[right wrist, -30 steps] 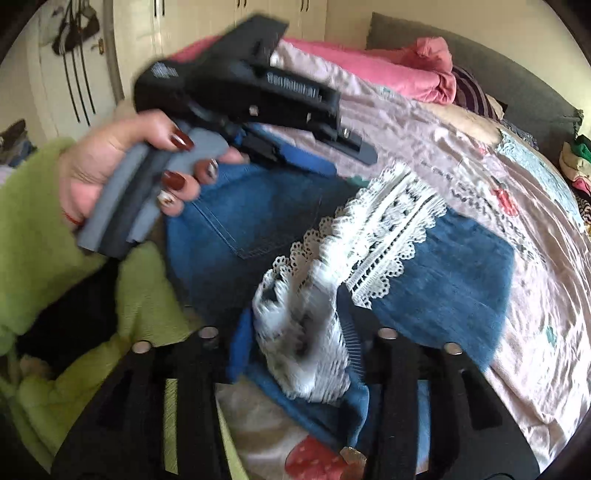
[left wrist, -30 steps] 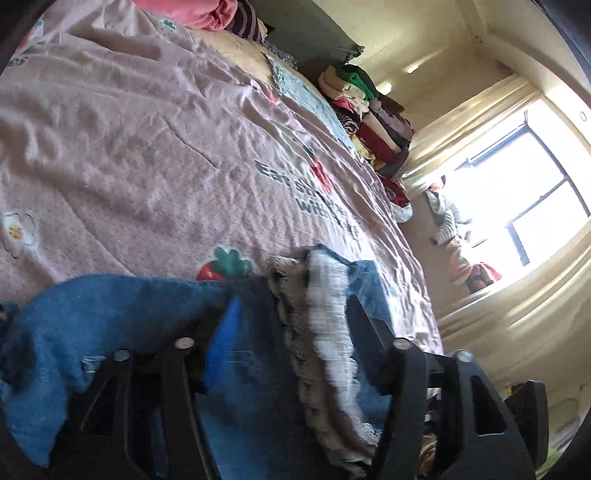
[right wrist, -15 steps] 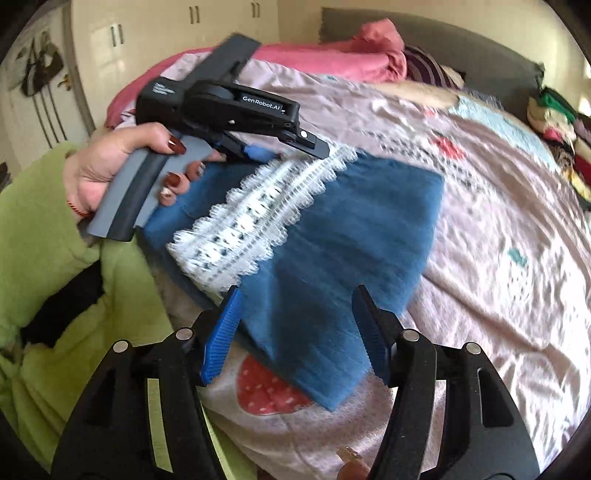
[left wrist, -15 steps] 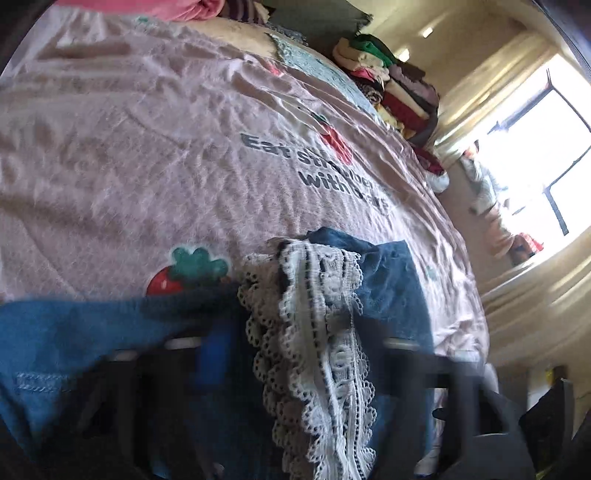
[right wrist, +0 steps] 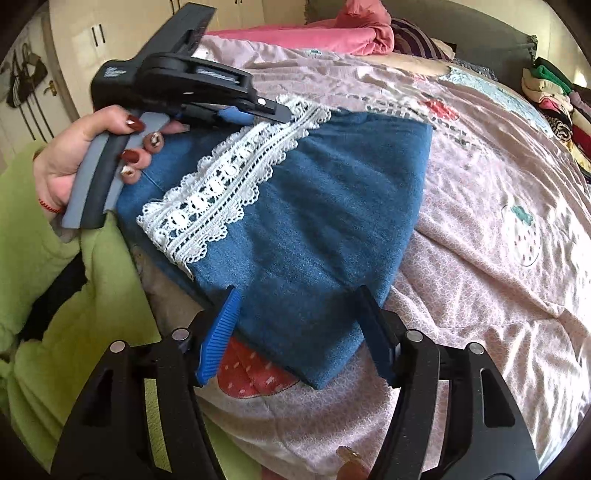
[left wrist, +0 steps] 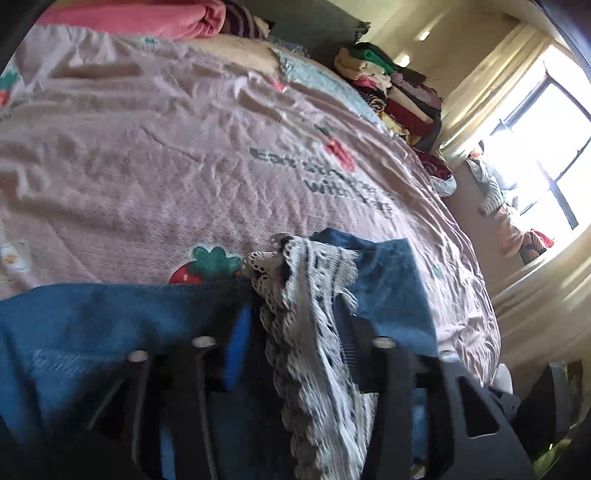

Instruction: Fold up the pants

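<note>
The blue denim pants (right wrist: 317, 229) lie folded on the pink bedspread (right wrist: 498, 192), with a white lace hem (right wrist: 221, 188) across the top layer. My right gripper (right wrist: 295, 325) is open and empty, its fingers hovering over the near edge of the denim. My left gripper (left wrist: 291, 332) straddles the lace hem (left wrist: 306, 295) with its jaws apart on either side of it; it also shows in the right wrist view (right wrist: 255, 107), tips resting at the lace's far end.
Pink blankets (right wrist: 332, 33) are piled at the head of the bed. A stack of folded clothes (left wrist: 391, 92) stands by the far side near a bright window (left wrist: 546, 129). A green sleeve (right wrist: 55, 332) lies at the left.
My right gripper has let go of the lace hem and pulled back, now open over the folded denim. The fold has been laid flat. The left gripper has stayed at the lace.
</note>
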Available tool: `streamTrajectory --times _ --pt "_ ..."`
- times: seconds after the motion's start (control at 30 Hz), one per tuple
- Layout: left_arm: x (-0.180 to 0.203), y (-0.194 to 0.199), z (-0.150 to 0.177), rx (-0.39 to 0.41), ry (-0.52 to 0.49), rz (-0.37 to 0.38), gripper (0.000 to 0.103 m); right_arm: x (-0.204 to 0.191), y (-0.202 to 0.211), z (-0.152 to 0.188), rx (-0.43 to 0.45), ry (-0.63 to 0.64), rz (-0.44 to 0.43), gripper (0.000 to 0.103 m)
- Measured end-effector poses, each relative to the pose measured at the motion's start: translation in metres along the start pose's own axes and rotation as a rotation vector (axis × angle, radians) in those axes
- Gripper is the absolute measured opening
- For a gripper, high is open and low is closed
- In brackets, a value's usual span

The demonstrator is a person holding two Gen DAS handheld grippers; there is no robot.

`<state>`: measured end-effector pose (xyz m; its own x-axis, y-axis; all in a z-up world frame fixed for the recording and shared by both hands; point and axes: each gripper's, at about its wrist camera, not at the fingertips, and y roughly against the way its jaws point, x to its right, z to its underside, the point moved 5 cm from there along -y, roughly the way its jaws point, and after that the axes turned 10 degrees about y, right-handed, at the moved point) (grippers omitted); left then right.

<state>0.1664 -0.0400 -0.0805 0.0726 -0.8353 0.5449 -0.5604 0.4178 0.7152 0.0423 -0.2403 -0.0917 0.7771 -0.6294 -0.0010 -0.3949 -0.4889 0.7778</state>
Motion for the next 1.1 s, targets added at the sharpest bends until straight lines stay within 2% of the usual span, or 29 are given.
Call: streamTrajectory --times 0.03,0.13,0.17,0.3,0.5,0.83,1.1 --pt "0.001 0.006 0.003 0.011 -0.009 -0.013 0.055 0.002 0.001 -0.002 0.011 -0.003 0.0 0.058" --pt "0.002 0.029 0.012 0.044 -0.023 -0.031 0.058 0.005 0.007 -0.007 0.044 -0.015 -0.001 0.06" --pt "0.001 0.039 0.017 0.055 -0.018 -0.033 0.063 0.005 0.01 -0.007 0.051 -0.016 0.002 0.06" --pt "-0.001 0.062 0.035 0.077 -0.028 -0.062 0.064 0.005 0.017 -0.01 0.077 -0.015 0.004 0.063" --pt "0.0 0.081 0.065 0.061 -0.017 -0.053 0.065 0.006 0.023 -0.01 0.089 -0.016 -0.001 0.065" --pt "0.003 0.074 0.108 -0.034 0.041 -0.005 0.063 0.009 0.03 -0.008 0.11 -0.02 -0.011 0.065" --pt "0.002 0.052 0.123 -0.07 0.062 -0.054 0.063 0.009 0.025 -0.002 0.109 -0.025 -0.032 0.065"
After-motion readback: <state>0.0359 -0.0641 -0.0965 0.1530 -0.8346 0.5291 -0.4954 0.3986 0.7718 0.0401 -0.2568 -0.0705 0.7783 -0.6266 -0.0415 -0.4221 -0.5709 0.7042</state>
